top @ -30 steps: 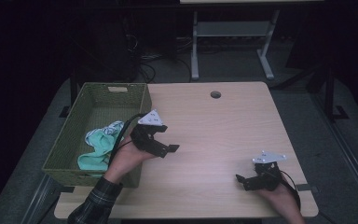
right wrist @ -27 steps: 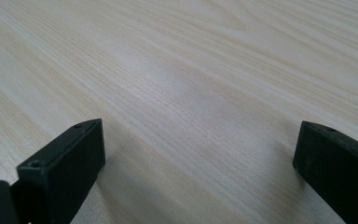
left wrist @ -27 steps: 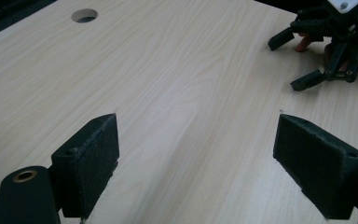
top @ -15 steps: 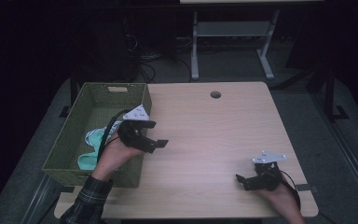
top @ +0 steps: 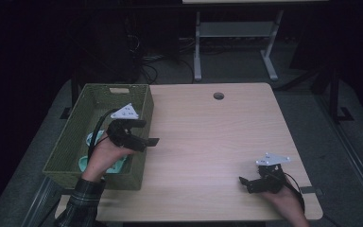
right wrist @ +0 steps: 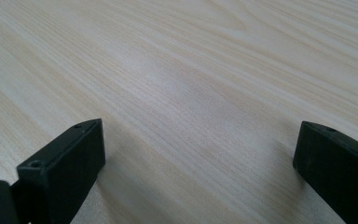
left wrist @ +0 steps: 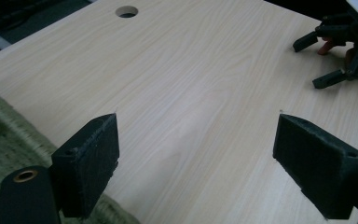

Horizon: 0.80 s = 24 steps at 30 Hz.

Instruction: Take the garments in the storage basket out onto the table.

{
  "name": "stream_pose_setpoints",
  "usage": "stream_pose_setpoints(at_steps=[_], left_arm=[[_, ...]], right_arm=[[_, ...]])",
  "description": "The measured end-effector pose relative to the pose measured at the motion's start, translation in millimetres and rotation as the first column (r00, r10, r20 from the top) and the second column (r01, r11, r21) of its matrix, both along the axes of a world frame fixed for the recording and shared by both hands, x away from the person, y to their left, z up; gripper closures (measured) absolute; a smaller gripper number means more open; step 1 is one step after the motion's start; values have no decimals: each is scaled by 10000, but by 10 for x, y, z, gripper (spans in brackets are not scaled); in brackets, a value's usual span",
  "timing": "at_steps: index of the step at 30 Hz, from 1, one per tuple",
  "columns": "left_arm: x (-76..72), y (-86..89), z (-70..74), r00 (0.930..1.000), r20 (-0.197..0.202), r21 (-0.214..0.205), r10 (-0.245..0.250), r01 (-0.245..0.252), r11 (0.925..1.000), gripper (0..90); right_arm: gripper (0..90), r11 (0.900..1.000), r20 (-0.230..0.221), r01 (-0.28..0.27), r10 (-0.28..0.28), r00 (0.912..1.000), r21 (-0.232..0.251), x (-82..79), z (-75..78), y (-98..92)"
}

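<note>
I'm hovering the left hand-held gripper (top: 139, 134), jaws wide and empty, over the basket (top: 78, 131) rim. Mint cloth (top: 90, 163) is sitting just behind and below it, so I'm planning a steep dip inside the wall. Right hand-held gripper (top: 254, 183) is resting spread open too.

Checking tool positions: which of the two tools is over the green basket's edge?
The left tool, raised above the basket rim; the right tool sits low on the table.
</note>
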<state>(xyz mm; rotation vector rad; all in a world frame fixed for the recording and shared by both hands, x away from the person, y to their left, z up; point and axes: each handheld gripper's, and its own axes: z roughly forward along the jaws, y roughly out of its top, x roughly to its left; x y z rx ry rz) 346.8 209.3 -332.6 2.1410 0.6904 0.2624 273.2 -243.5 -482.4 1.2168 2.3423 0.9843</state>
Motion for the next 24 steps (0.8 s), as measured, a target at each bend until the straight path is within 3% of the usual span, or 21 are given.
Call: stream_pose_setpoints(at_steps=[24], left_arm=[[34,449,45,9960,97,85,888,-889,9960,139]], right_arm=[[17,10000,-15,-5,5,10000,11,0,0,0]])
